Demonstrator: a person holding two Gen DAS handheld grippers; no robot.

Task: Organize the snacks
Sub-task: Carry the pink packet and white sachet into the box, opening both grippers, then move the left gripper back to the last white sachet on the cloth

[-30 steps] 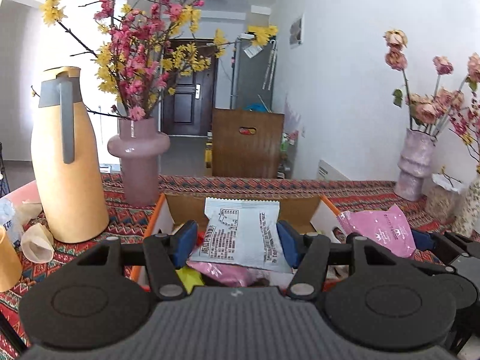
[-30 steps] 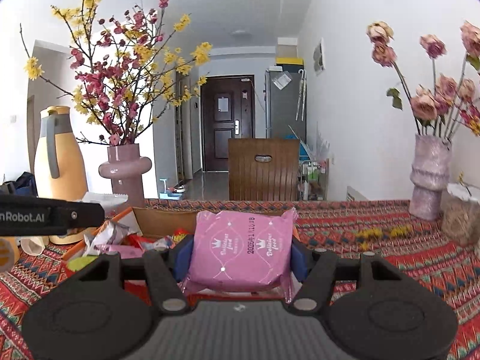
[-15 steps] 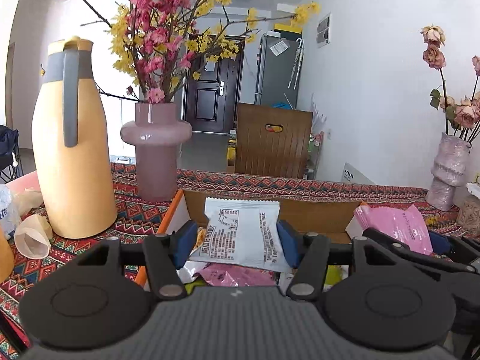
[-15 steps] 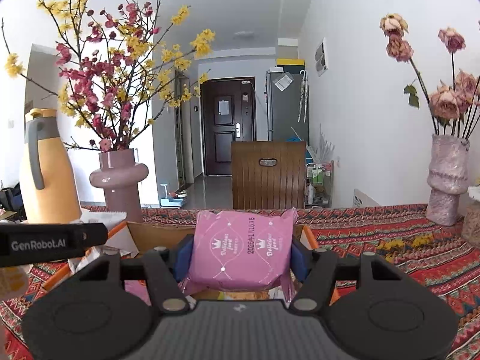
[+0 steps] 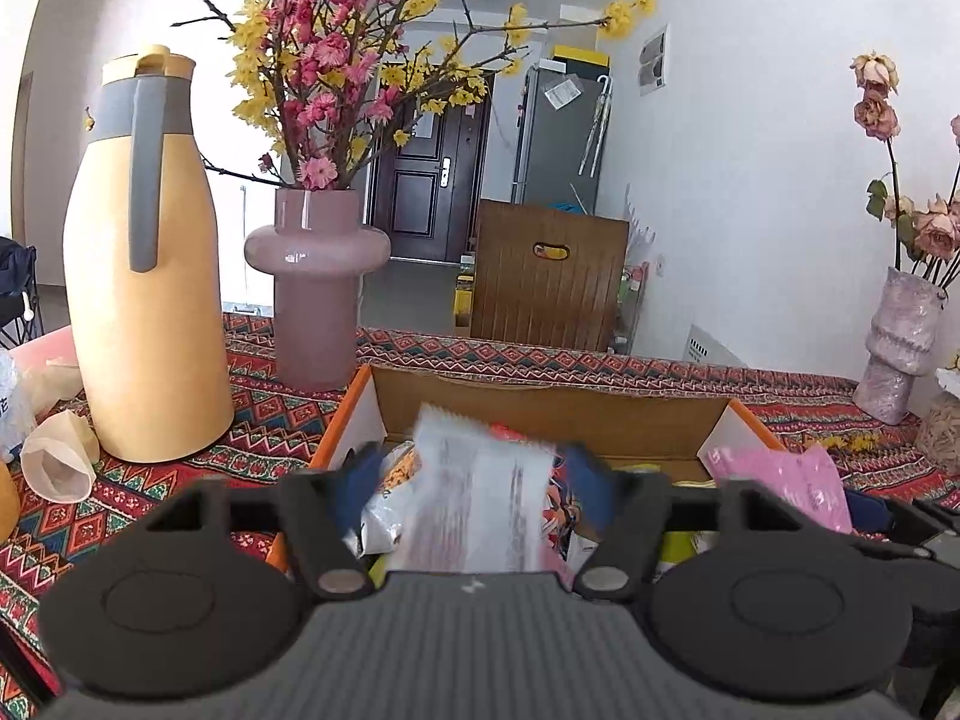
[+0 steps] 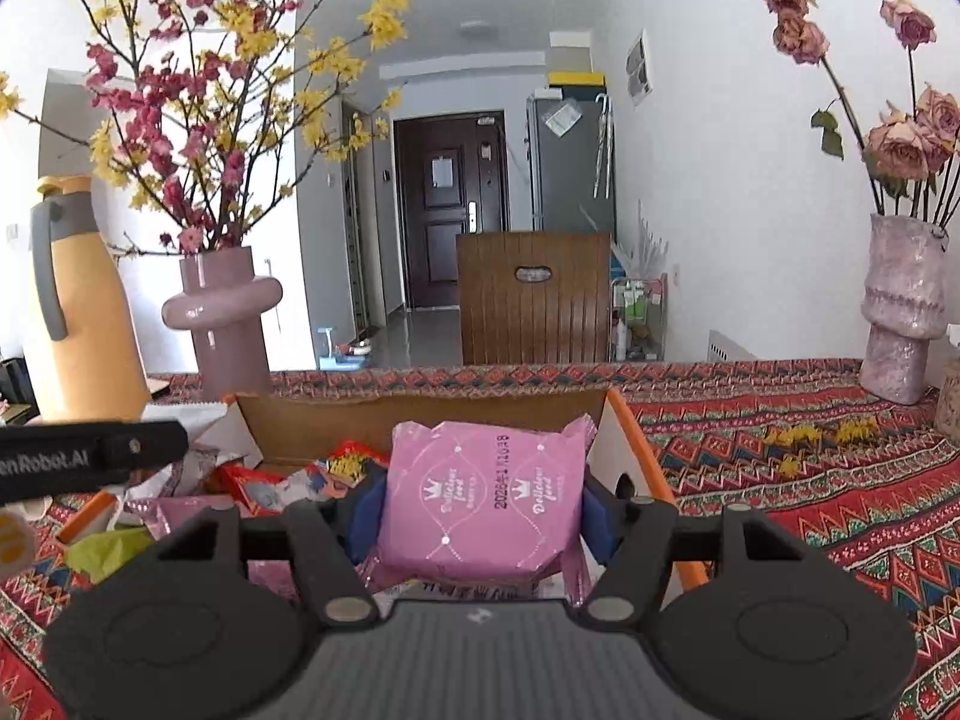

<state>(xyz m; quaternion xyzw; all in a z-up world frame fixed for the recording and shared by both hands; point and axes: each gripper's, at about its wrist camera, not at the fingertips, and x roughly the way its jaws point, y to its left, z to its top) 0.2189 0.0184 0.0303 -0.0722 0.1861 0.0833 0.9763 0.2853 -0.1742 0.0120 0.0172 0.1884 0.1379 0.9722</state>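
Note:
An open cardboard box (image 5: pixel 540 405) with orange sides holds several snack packets on the patterned tablecloth. My left gripper (image 5: pixel 471 483) hangs over the box's left half. Its jaws are opening, and the white printed packet (image 5: pixel 480 498) between them is blurred, loose from the blue pads. Over the box's right half (image 6: pixel 624 420), my right gripper (image 6: pixel 483 510) has a pink snack packet (image 6: pixel 480 498) between its pads. Those jaws are easing apart, though the pads still touch the packet. The left wrist view catches the same pink packet (image 5: pixel 786 480) at its right.
A yellow thermos jug (image 5: pixel 144 276) and a mauve vase (image 5: pixel 315 282) of blossom branches stand left of the box. A pale vase (image 6: pixel 903 306) of dried roses stands at the far right. Paper cups (image 5: pixel 57 462) lie at the left edge. A wooden chair back (image 6: pixel 534 294) rises behind the table.
The left jaws have spread and the white packet has slipped down between them, now blurred. Both grippers have come forward and lower over the box. The pink packet stays between the right pads.

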